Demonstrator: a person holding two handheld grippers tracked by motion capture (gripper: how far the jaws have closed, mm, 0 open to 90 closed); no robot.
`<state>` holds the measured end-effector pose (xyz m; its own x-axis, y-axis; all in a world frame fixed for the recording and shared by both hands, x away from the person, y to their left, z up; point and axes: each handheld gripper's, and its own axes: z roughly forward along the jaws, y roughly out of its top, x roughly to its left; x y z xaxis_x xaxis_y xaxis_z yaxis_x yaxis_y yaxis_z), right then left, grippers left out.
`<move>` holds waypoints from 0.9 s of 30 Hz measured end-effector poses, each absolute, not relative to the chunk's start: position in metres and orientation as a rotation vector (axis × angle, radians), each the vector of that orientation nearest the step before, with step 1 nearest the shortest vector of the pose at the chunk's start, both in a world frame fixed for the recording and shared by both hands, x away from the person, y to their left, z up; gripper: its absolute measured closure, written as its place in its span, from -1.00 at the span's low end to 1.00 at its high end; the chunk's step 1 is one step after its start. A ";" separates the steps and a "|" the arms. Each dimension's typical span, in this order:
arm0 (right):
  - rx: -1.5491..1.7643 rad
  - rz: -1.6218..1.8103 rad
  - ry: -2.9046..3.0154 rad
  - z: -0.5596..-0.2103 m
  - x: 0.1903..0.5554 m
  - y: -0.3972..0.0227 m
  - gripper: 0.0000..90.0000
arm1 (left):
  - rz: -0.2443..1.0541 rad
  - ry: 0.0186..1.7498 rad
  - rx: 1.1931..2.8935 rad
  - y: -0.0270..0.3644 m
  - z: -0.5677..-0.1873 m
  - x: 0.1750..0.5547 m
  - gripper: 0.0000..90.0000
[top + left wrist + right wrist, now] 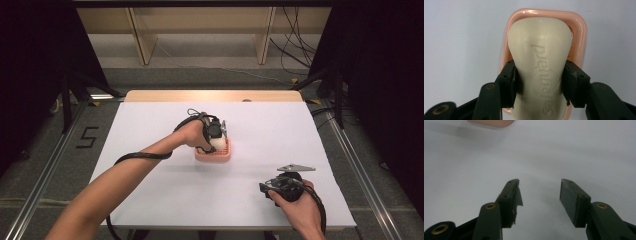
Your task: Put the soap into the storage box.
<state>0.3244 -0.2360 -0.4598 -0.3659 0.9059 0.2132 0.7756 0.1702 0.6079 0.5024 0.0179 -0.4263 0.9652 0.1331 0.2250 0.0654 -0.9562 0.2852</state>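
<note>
In the high view, one pink rounded-rectangle plastic soap dish (214, 155) sits near the middle of the white table (150, 125). The left gripper (218, 140) hangs over the dish's left part with one cream-white bar of soap (218, 144) at its tip. The right gripper (264, 189) rests near the table's near right edge, well apart from the dish.

In the left gripper view, the soap (540, 62) lies lengthwise between the two black jaws, whose pads press on its narrower near part from both sides. The dish (581, 30) rims the soap on its left, far and right sides.

In the right gripper view, the right gripper (539, 197) has its two jaws spread wide over bare table, nothing between them. One corner of the dish (491, 123) shows at the far left.
</note>
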 end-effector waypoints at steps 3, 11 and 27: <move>1.640 0.978 2.250 -0.459 0.324 -0.236 0.11 | 0.350 0.147 2.834 0.018 -0.427 0.503 0.10; 1.646 0.966 2.243 -0.458 0.323 -0.235 0.11 | 0.344 0.151 2.835 0.018 -0.429 0.505 0.10; 1.644 0.964 2.246 -0.459 0.323 -0.235 0.11 | 0.332 0.177 2.843 0.018 -0.434 0.507 0.10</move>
<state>0.3232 -0.2349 -0.4586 -0.3638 0.9068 0.2133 0.7792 0.1707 0.6031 0.5073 0.0175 -0.4341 0.9662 0.1512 0.2089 0.0884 -0.9552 0.2825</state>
